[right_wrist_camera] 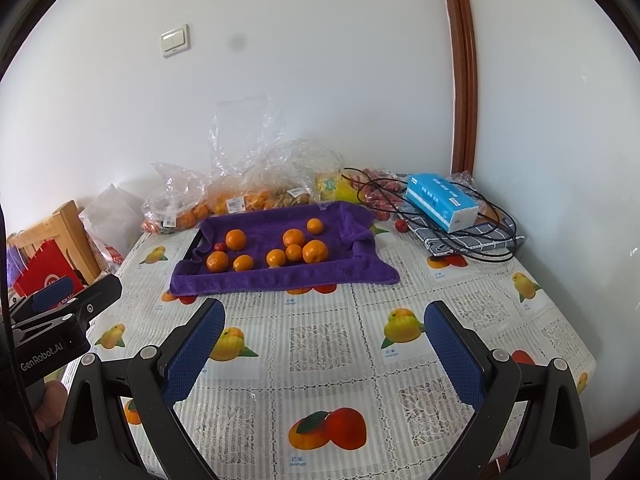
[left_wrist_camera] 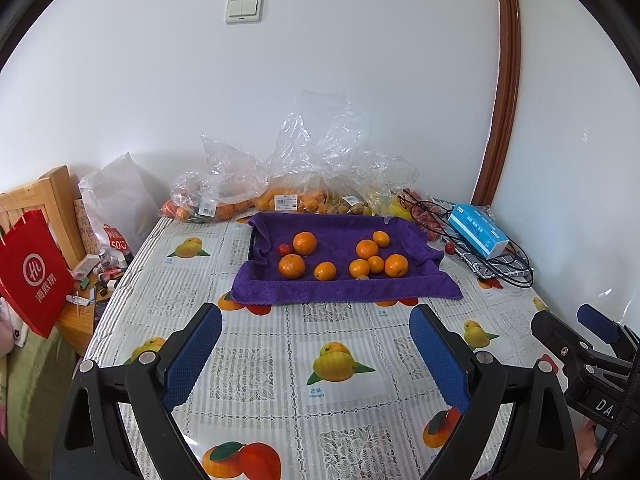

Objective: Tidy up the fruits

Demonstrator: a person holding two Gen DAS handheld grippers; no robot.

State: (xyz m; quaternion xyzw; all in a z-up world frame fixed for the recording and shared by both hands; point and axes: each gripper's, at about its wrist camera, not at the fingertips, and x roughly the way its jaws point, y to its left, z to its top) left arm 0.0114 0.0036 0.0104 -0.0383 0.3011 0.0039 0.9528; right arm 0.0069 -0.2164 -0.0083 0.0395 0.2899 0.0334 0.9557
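Observation:
A tray lined with a purple towel sits mid-table and holds several oranges and a small red fruit. Clear plastic bags of fruit lie behind it by the wall. A loose red fruit lies to the tray's right. My left gripper is open and empty, short of the tray's near edge. My right gripper is open and empty, also short of the tray; it shows at the right of the left wrist view.
A blue tissue box lies on a checked cloth with black cables at the back right. A red paper bag and a wooden chair stand left of the table. The wall is close on the right.

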